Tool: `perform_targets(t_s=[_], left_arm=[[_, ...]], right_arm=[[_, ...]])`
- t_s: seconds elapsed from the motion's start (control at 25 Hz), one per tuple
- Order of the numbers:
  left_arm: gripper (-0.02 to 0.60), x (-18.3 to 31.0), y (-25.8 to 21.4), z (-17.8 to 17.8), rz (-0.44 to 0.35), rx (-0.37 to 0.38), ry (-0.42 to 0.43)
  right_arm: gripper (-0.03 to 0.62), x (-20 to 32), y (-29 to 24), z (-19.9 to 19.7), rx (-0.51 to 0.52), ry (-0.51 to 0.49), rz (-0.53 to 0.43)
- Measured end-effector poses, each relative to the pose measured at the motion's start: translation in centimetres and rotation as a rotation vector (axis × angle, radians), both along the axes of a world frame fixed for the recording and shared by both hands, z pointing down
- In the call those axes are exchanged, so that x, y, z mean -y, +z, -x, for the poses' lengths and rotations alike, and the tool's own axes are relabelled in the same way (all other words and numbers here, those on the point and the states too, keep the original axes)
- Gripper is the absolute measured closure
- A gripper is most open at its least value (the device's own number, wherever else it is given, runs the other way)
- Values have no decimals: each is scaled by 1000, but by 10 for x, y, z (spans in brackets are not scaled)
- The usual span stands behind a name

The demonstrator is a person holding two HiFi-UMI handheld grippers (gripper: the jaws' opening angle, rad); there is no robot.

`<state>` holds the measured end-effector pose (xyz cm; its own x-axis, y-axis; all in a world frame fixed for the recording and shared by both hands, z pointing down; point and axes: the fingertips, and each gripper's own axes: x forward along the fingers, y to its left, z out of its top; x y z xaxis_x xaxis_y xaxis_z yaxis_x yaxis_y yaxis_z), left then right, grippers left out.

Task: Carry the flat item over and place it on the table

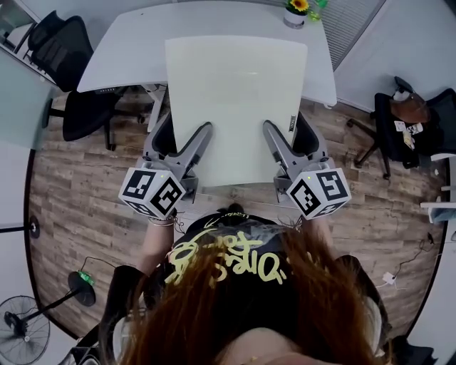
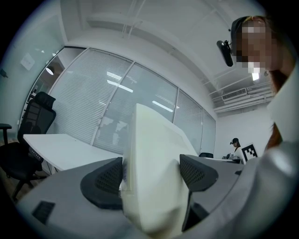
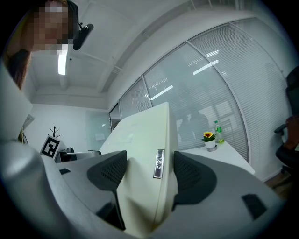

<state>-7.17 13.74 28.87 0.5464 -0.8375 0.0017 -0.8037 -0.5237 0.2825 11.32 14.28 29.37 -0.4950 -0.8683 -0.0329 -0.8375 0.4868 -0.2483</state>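
**Item.** Flat item [image 1: 235, 107]: a pale cream rigid panel, roughly square with rounded corners. A small metal tag [image 3: 159, 164] sits on one edge, its print too small to read.

**Position.** Centre of the head view, held about level. Its far half overlaps the table's near edge in the frame. It looks airborne, but this angle does not settle whether it hangs above the top or already touches it.

**Hold.** The left claw [image 1: 184, 134] and right claw [image 1: 288, 134] each pinch the panel's near edge, one toward each near corner. In both gripper views the pads press on opposite faces of the sheet. Two spaced grips probably keep a wide, thin panel from tipping or twisting while carried.

**Surface.** Table [image 1: 121, 64]: white with a curved top, upper centre of the frame. A potted flower [image 1: 296, 13] stands at its far right corner.

**Room.**
- Wood-look floor [image 1: 85, 185].
- Black office chairs [image 1: 60, 43], upper left.
- Another chair with a bag [image 1: 406, 117], right edge.
- Standing fan [image 1: 21, 335], lower left.
- Glass walling with blinds [image 2: 93, 102].

**Stage (judged).** The carry is near its end and the set-down is not yet made.
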Motion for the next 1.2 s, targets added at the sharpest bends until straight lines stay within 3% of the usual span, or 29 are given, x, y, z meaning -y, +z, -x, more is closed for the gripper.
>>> perform_targets(t_s=[0.6,1.2], left_arm=[[199,-6,6,5,17,13,-68],[199,40,3,7,-37,5,-25]], right_arm=[[289,5,8,5,20,-65,13],[289,44,2,7,-5,-15,-22]])
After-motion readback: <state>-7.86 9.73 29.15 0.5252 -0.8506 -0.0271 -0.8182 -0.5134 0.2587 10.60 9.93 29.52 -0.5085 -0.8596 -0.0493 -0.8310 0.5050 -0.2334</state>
